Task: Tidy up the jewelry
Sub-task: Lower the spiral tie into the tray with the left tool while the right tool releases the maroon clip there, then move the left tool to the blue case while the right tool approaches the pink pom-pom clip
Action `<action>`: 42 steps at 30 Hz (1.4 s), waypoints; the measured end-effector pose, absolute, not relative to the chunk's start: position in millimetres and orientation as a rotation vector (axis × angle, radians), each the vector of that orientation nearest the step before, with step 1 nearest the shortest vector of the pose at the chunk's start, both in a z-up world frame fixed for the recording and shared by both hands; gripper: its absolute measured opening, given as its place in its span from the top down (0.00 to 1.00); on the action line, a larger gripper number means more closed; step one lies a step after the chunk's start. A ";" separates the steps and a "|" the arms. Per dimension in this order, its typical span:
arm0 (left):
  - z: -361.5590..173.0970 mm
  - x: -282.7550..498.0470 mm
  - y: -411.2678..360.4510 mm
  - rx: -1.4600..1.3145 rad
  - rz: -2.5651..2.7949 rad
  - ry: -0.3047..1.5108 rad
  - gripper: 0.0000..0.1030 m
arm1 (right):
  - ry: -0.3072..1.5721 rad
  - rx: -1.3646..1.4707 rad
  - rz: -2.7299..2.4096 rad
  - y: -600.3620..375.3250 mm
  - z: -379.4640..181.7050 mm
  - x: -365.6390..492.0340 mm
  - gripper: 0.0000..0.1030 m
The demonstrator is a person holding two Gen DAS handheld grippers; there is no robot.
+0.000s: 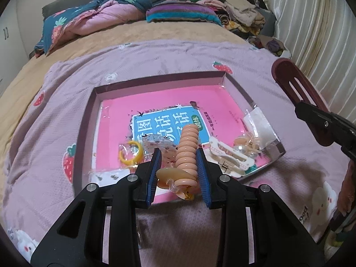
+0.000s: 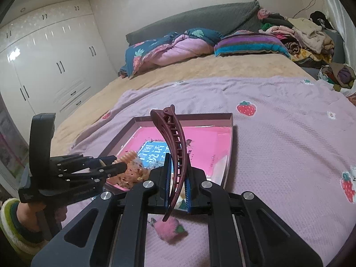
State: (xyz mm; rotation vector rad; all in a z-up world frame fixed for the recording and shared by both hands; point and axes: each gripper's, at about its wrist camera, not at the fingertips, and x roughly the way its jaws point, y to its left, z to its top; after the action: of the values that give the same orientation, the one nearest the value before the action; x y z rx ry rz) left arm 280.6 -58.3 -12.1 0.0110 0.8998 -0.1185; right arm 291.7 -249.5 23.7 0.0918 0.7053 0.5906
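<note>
While my left gripper [image 1: 178, 162] clamps the peach coil clip [image 1: 187, 149] and my right gripper [image 2: 178, 178] pinches the maroon clip [image 2: 173, 146] edgewise, either could twist loose and miss the tray [image 1: 160, 77].

The right tool [image 2: 178, 178] is clamped on a maroon hair clip [image 2: 175, 153] that stands up between its blue pads [image 2: 167, 178], curved tip rising over the tray [image 2: 229, 151]. The tray, pink inside with a blue printed label [image 2: 153, 153], lies on a lilac strawberry blanket [image 2: 278, 146] on the bed. At the tray's left edge the left tool [image 2: 115, 166] grips a peach ribbed clip [image 2: 126, 156]. Just in front of the tray a fluffy pink strawberry charm [image 2: 171, 230] rests on the blanket.
</note>
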 end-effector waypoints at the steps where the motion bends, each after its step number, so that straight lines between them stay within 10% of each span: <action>1: -14.6 283.4 -58.8 0.012 -0.116 0.907 0.77 | 0.710 0.087 0.590 -248.1 21.9 294.5 0.90; 21: -30.8 287.6 -52.5 -0.007 -0.089 0.931 0.64 | 0.850 -0.029 0.515 -223.8 -40.4 328.2 0.89; 33: -3.4 264.9 -51.2 -0.021 -0.092 0.871 0.50 | 0.760 0.029 0.497 -240.7 -10.1 301.1 0.30; 42: 20.6 239.4 -49.5 -0.035 -0.100 0.813 0.33 | 0.654 0.097 0.505 -263.2 35.4 261.9 0.17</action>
State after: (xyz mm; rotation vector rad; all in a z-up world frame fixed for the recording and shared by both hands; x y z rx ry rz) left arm 239.4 -49.5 20.6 -0.0352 0.8131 -0.1004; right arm 261.9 -263.2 35.4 0.0974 0.6542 0.5049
